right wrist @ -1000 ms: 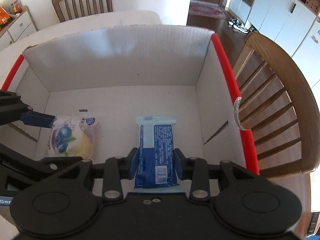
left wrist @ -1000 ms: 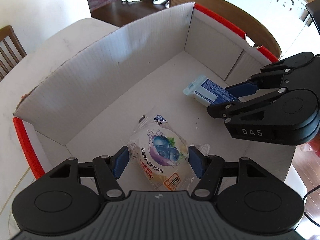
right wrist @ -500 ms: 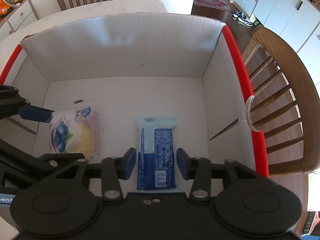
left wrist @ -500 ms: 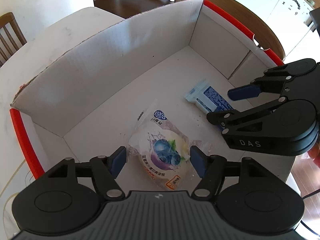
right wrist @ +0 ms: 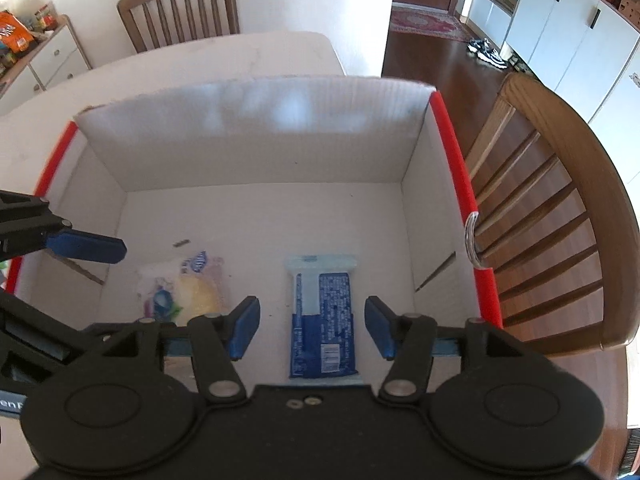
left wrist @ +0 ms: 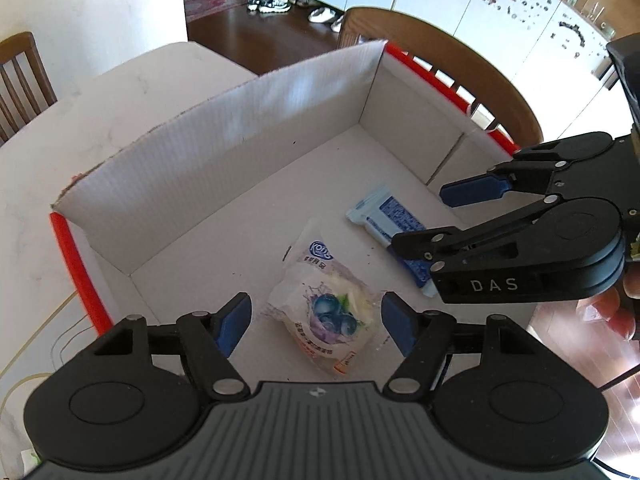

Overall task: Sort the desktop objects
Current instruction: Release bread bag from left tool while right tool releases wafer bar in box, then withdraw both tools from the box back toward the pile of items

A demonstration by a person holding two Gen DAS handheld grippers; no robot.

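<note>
- White cardboard box (right wrist: 256,144) with red-taped side rims sits on your counter (left wrist: 132,80); both packets lie flat on its floor.
- Your right gripper (right wrist: 311,328) hovers over the blue packet (right wrist: 322,316), which lies lengthwise between the pads, clear of both; the jaws are opening.
- Your left gripper (left wrist: 316,328) hangs over the blueberry snack packet (left wrist: 328,308), its jaws also opening, pads apart on either side without touching.
- A second ago your right pads were pinching the blue packet; now they stand wide and it rests free.
- Your left pads stood slightly closer then; the snack packet lies in the same spot.
</note>
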